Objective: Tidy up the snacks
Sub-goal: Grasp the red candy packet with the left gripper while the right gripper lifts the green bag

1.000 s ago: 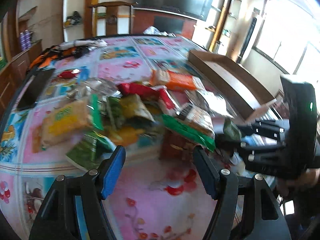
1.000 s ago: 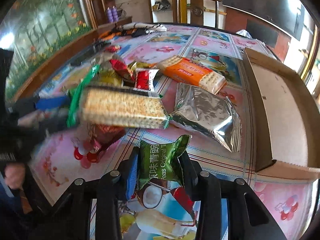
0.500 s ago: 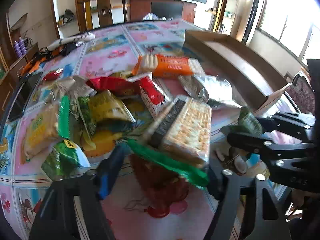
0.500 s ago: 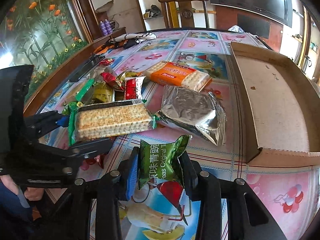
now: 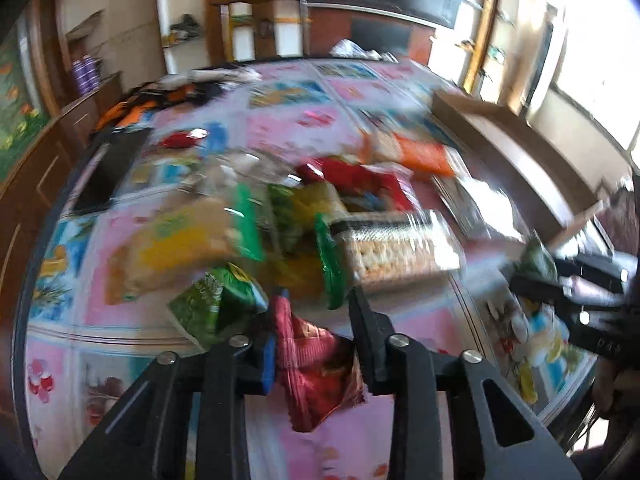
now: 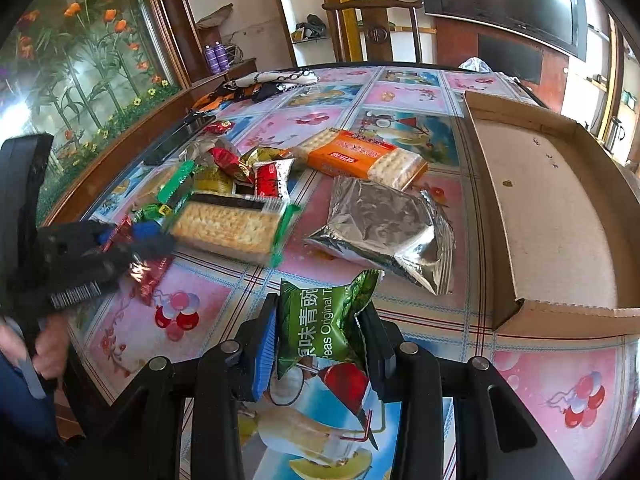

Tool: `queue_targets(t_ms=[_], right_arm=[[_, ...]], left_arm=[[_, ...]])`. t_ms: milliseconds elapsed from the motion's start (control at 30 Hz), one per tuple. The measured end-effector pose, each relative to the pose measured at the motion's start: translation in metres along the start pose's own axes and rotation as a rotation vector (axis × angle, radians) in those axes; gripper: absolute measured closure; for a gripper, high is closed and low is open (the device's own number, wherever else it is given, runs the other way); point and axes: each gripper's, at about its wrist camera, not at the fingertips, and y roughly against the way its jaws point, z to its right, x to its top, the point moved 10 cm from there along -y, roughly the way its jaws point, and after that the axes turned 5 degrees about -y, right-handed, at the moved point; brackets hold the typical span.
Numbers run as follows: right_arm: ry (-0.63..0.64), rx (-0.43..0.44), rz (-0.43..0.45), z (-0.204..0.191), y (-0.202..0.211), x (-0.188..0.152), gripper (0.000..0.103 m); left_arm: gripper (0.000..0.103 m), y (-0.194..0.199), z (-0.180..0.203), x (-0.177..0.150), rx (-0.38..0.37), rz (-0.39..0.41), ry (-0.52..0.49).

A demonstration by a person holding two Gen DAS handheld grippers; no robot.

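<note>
Red foil packet (image 5: pixel 316 364) sits pinched in left gripper (image 5: pixel 314 320), whose jaws just closed on it, above table (image 5: pixel 352 432) near edge. Right gripper (image 6: pixel 320 334) clamps green pea bag (image 6: pixel 320 320). Risk: slick crinkly foil slips out mid-carry to cardboard tray (image 6: pixel 552 216), or swing clips cracker pack (image 6: pixel 228 226).

Snack heap (image 6: pixel 240 184) left of centre on the table (image 6: pixel 400 92), cracker pack (image 6: pixel 228 226) at its front, foil bag (image 6: pixel 384 228) to its right, box (image 6: pixel 552 208) along the right edge, phone (image 6: pixel 180 138) upper left, pea packet (image 6: pixel 320 320) bottom centre.
</note>
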Motion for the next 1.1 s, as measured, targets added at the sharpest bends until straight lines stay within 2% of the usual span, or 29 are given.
queue_targets(t_ms=[133, 200, 400, 433, 500, 600, 633, 700, 733, 800, 933, 1033, 1100], right_arm=[[-0.012, 0.018, 0.03, 0.001, 0.01, 0.005, 0.062], [-0.024, 0.02, 0.047, 0.003, 0.016, 0.01, 0.062], [-0.086, 0.007, 0.114, 0.03, 0.043, 0.034, 0.062], [-0.099, 0.003, 0.12, 0.036, 0.046, 0.035, 0.062], [-0.116, 0.01, 0.121, 0.041, 0.048, 0.034, 0.062], [-0.127, 0.02, 0.108, 0.044, 0.045, 0.031, 0.062], [-0.126, 0.022, 0.106, 0.044, 0.044, 0.03, 0.062], [-0.122, 0.029, 0.104, 0.042, 0.043, 0.029, 0.062], [-0.119, 0.035, 0.103, 0.04, 0.042, 0.029, 0.062], [-0.112, 0.039, 0.102, 0.038, 0.04, 0.029, 0.062], [-0.102, 0.047, 0.094, 0.033, 0.035, 0.028, 0.062], [-0.09, 0.045, 0.095, 0.031, 0.036, 0.027, 0.062], [-0.093, 0.041, 0.101, 0.034, 0.039, 0.028, 0.062]], left_arm=[[0.082, 0.013, -0.018, 0.01, 0.043, 0.043, 0.029], [0.086, 0.016, -0.021, 0.014, 0.033, 0.054, 0.048], [0.085, 0.025, -0.018, 0.025, 0.02, 0.076, 0.035], [0.082, 0.025, -0.022, 0.023, 0.012, 0.066, 0.042], [0.061, 0.028, -0.032, 0.02, 0.004, 0.052, 0.07], [0.05, 0.029, -0.044, 0.01, 0.022, 0.039, 0.07], [0.046, 0.027, -0.047, 0.003, 0.017, 0.018, 0.066], [0.029, 0.025, -0.049, -0.009, -0.001, -0.005, 0.072], [0.027, 0.023, -0.048, -0.017, -0.026, -0.021, 0.078], [0.027, 0.017, -0.042, -0.028, -0.053, -0.047, 0.067], [0.029, 0.003, -0.028, -0.038, -0.024, -0.075, 0.01], [0.049, -0.002, -0.02, -0.037, -0.01, -0.078, -0.013], [0.053, -0.007, -0.019, -0.035, 0.008, -0.079, -0.013]])
